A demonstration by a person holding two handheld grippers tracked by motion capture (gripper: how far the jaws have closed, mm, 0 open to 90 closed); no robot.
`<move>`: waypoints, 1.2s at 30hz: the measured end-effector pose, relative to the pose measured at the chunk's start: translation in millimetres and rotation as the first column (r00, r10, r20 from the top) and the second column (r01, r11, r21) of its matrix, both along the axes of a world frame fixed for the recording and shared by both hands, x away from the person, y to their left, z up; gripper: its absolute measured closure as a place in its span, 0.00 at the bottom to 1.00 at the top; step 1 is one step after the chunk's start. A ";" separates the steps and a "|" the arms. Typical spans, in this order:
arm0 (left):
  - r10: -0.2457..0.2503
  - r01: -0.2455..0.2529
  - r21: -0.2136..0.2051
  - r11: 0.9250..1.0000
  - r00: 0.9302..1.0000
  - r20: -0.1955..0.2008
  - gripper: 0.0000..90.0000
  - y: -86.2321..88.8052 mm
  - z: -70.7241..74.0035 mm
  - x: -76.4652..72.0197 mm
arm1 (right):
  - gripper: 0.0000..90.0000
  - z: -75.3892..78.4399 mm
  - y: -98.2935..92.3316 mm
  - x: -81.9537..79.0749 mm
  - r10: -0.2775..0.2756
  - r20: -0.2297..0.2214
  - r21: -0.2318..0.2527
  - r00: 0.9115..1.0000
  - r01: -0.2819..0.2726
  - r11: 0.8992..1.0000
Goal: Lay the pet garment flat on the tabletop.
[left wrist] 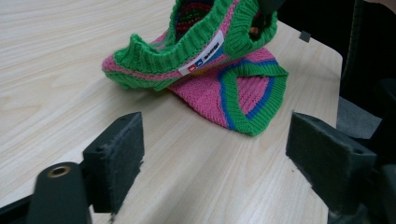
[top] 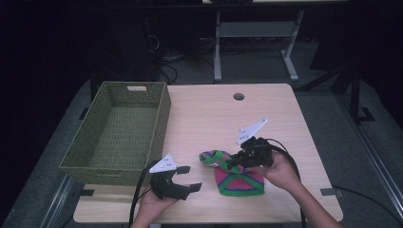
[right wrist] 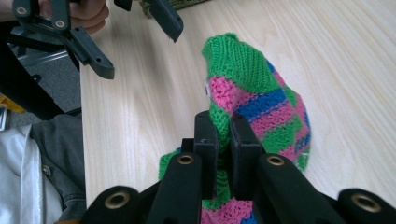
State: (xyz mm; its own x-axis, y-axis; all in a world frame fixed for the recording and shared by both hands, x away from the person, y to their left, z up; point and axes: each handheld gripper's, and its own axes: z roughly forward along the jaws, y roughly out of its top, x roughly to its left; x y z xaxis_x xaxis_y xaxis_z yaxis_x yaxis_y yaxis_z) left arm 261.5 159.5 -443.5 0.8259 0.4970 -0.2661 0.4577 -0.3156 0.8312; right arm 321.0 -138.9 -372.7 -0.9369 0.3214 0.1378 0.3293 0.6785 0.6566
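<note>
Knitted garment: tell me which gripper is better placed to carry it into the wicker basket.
Right, probably. The right gripper is already shut on the knitted garment, its green rim pinched between the jaws. The left gripper sits open beside it, nearer the wicker basket, holding nothing.

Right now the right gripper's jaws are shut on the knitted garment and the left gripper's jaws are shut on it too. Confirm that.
Not quite. The right gripper is shut on the knitted garment, but the left gripper view shows the left gripper with its jaws wide open, short of the garment, holding nothing.
</note>
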 end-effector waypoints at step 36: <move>-0.030 0.030 -0.048 0.998 1.000 0.007 0.35 -28.7 -14.6 57.3 | 0.93 33.3 -34.0 0.8 -0.003 0.027 0.079 1.000 0.001 0.997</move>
